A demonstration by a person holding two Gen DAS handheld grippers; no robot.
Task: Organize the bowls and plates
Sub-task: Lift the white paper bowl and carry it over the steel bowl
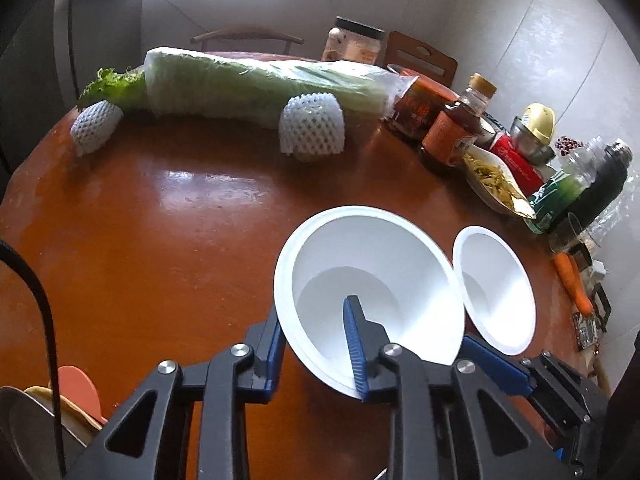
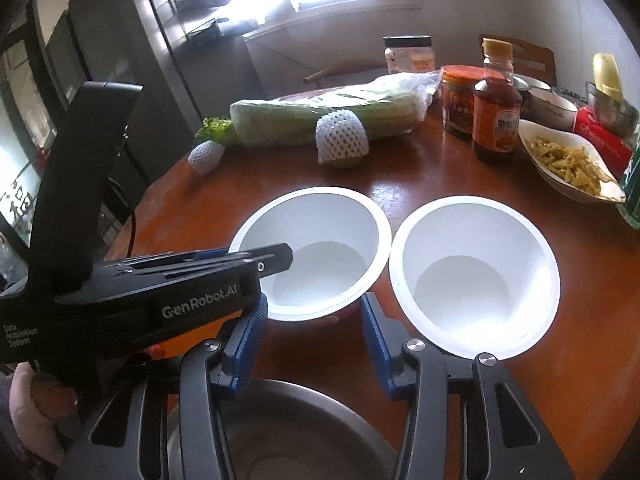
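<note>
Two white bowls stand side by side on the round brown table (image 1: 160, 240). My left gripper (image 1: 314, 316) is shut on the near wall of the left bowl (image 1: 360, 248), with one blue finger inside it and the other outside under the rim. In the right wrist view it reaches in from the left, left gripper (image 2: 280, 258), into that bowl (image 2: 320, 216). My right gripper (image 2: 314, 304) is open just short of the same bowl's near edge, nothing between its pads. The second bowl (image 2: 480, 248) (image 1: 496, 280) sits free to the right.
A wrapped cabbage (image 1: 260, 84) and two foam-netted fruits (image 1: 312, 128) lie at the back. Sauce bottles and jars (image 1: 452, 128), a dish of food (image 1: 496, 180) and a carrot (image 1: 572, 280) crowd the right. A metal bowl (image 2: 280, 440) sits under my right gripper, stacked plates (image 1: 76, 392) at near left.
</note>
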